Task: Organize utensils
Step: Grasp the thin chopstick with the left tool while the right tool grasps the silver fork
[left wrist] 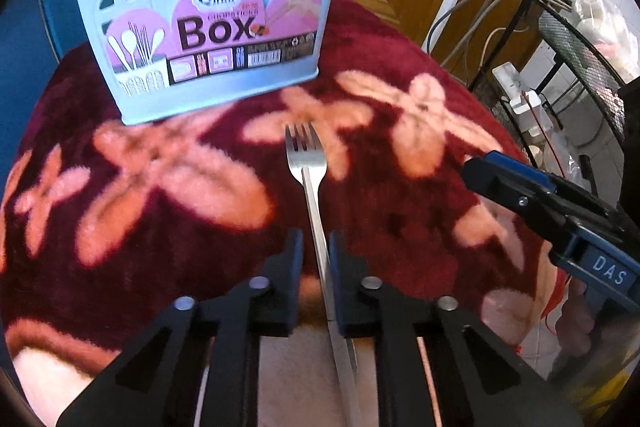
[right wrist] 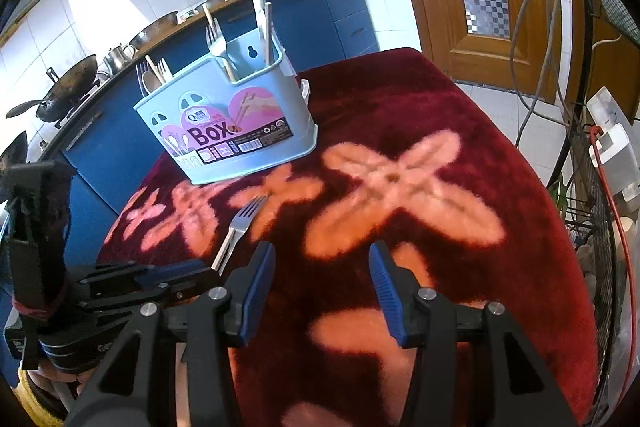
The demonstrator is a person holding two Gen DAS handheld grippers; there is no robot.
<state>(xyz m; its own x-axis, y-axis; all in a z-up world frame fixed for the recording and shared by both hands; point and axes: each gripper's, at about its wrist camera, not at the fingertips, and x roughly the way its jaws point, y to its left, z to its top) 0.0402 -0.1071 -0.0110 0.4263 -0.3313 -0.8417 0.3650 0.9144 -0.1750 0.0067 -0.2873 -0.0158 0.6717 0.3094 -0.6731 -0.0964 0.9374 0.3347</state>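
Forks mattered most: one silver metal fork (left wrist: 306, 163) lay on the dark red flower-patterned cloth of my desk (left wrist: 380, 39), near the front of the pale blue plastic utensil box (left wrist: 204, 39), tines toward it. My left tongs (left wrist: 315, 251) had drawn narrow around its handle; the handle touched one pad, but I could not tell whether both pressed it. My right tongs (right wrist: 322, 267) stood half open with nothing between them, to the right of the fork and nearer me than the box, which held more forks, spoons and chopsticks.
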